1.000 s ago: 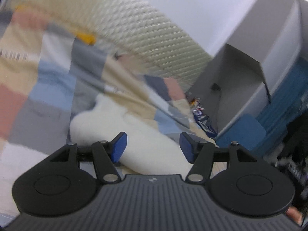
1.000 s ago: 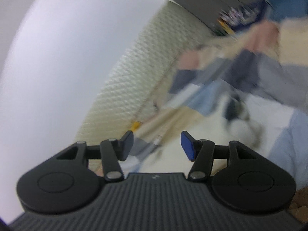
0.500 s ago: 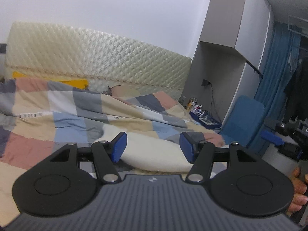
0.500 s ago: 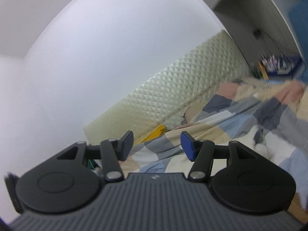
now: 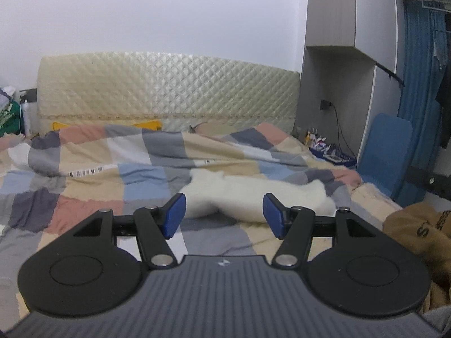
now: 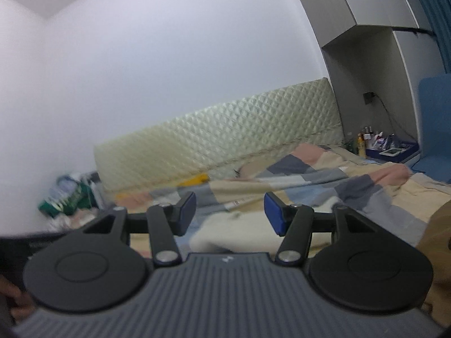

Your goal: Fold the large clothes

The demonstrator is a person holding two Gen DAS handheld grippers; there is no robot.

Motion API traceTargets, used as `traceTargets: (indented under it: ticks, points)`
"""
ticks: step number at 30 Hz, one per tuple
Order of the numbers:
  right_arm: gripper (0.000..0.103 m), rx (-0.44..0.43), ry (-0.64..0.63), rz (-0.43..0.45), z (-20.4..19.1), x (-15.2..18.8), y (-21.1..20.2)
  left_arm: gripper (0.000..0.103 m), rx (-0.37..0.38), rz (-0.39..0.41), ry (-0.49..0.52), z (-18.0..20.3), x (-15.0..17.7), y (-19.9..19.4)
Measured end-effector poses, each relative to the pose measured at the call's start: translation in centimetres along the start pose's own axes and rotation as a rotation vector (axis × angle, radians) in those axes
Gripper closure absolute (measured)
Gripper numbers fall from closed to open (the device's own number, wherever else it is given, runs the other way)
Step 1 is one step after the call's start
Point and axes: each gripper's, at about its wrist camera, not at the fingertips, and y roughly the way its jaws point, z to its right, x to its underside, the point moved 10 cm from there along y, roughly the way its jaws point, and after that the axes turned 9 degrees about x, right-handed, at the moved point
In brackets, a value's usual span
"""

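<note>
Left wrist view: brown garment (image 5: 417,233) shows partial dark lettering, an "S" legible; both grippers' fingers (image 5: 175,215) (image 6: 272,216) spread, holding nothing, above the white fleece garment (image 5: 253,194).

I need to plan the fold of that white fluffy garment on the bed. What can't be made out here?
- White garment: near edge hidden behind the left tool; in the right wrist view it is blurred and partly hidden by the right tool.
- Brown garment: cut off by the frame edge.
</note>
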Motion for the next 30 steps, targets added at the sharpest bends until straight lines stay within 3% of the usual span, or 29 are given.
traceTargets:
  ticks: [14,30]
  points:
    - [0.045,0.045,-0.08,-0.103,-1.0,7.4,1.5,0.037,-0.006,-0.028,0.075,1.8,5.9,2.5]
    - [0.045,0.099,-0.112,-0.132,-0.7,10.1,2.1,0.037,-0.008,-0.071,0.032,0.8,8.6,4.0]
